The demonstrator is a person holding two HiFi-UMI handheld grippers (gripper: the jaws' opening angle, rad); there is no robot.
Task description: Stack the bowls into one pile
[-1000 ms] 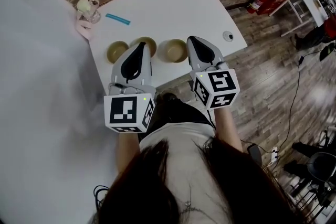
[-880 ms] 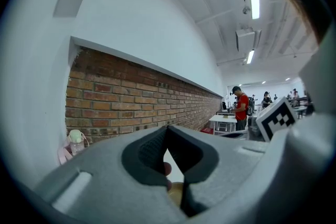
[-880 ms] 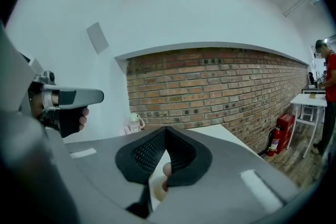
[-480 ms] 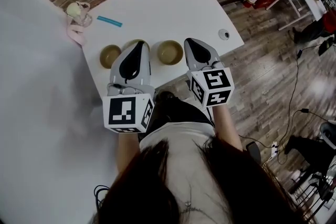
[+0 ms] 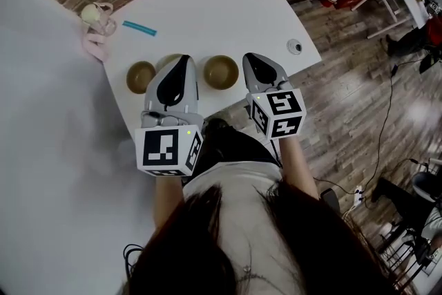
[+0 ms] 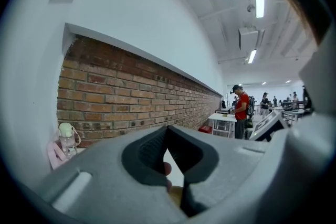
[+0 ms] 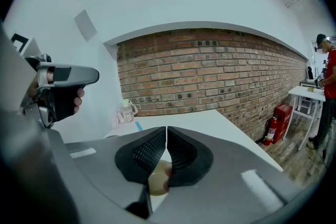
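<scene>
The white table [image 5: 228, 3] is seen whole only in the head view, its upper half bare; along its lower edge the left bowl [image 5: 140, 77], middle bowl [image 5: 166, 61] and right bowl [image 5: 221, 72] are ranged apart; in their own views the left gripper [image 5: 184, 60] and right gripper [image 5: 250, 57] are shown with jaws pressed together on nothing.

The person stands at the table's [image 5: 228, 3] near edge, holding the left gripper [image 5: 184, 63] and right gripper [image 5: 253, 60] side by side above it, both pointing away from the body. Each gripper's jaws are closed tip to tip. The forearms [image 5: 298, 166] are tucked in close.
</scene>
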